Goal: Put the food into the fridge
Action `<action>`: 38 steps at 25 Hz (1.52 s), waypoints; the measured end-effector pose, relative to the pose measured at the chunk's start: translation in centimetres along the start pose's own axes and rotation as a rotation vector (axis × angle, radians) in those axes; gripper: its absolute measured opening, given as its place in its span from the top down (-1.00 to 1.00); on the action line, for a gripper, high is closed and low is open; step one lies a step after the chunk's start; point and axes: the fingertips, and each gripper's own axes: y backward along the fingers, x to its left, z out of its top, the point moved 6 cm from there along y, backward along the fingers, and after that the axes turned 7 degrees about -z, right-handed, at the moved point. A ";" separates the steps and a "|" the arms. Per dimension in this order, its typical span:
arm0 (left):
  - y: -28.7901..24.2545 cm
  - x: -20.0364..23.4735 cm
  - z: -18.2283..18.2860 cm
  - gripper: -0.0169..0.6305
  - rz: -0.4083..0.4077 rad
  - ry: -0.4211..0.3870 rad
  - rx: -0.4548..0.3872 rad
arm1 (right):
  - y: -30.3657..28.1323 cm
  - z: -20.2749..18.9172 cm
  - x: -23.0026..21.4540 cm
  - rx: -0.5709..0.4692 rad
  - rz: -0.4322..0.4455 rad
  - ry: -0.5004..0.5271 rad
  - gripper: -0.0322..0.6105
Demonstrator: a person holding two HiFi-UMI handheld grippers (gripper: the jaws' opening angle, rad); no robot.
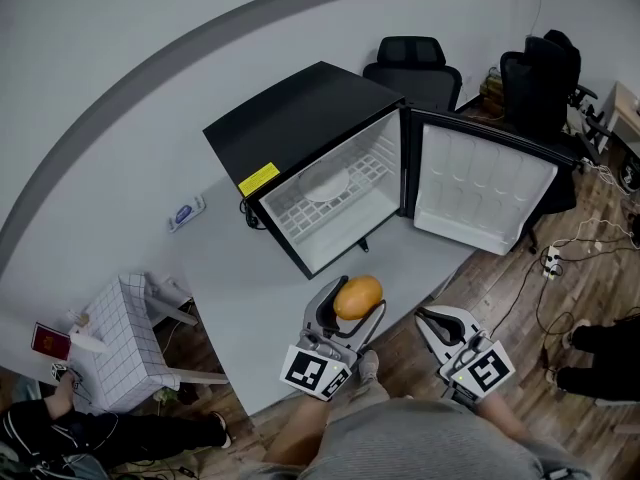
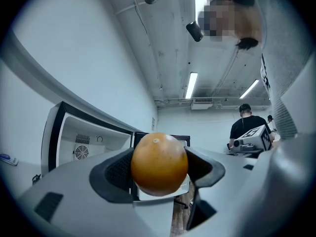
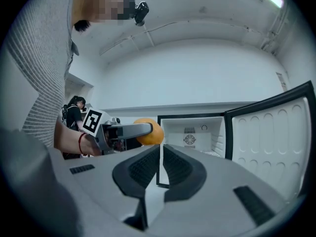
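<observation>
1. My left tongs (image 1: 347,311) are clamped on an orange (image 1: 358,296). In the left gripper view the fruit sits squarely between the two dark pads, touched on both sides.
2. My right tongs (image 1: 428,317) carry nothing. The right gripper view shows their jaws pressed together, with only a thin seam between them.
3. The two tongs sit side by side, close to my body. The left pair is over the near edge of the grey table (image 1: 240,288), and the right pair is past its corner, above the wooden floor (image 1: 520,288).
4. The black fridge (image 1: 300,123) stands on the table ahead of the left tongs, clearly apart from the orange. The fruit is held in the air in front of the opening and is not yet inside.
5. The fridge door (image 1: 485,193) is swung wide open and its white inner panel faces me, ahead of the right tongs.
6. Inside the fridge I can see a white wire shelf (image 1: 335,203) across the compartment.
7. From the right tongs, the orange shows up to their left, just beside the fridge's open frame.
8. Beyond the fridge, far from both tongs, stand black office chairs (image 1: 412,66).
9. Off to the left of the left tongs, beside the table, is a white grid-patterned stand (image 1: 125,343), with a person in dark clothes (image 1: 100,438) low down next to it.
</observation>
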 end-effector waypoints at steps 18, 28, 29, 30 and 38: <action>-3.2 6.0 -2.7 -0.06 0.049 -0.023 0.026 | -7.4 -4.3 -3.0 0.098 0.017 0.063 0.86; -5.9 9.8 -3.0 -0.06 0.086 -0.047 0.020 | -10.2 -5.9 -4.8 0.111 0.001 0.055 0.86; -6.2 10.2 -3.1 -0.05 0.088 -0.055 0.021 | -10.4 -6.2 -5.0 0.104 -0.004 0.051 0.86; -6.6 10.5 -3.2 -0.06 0.090 -0.064 0.021 | -10.6 -6.4 -5.2 0.098 -0.011 0.047 0.86; -8.5 13.3 -4.7 -0.05 0.101 -0.084 0.044 | -12.2 -6.9 -6.2 0.120 -0.019 0.029 0.86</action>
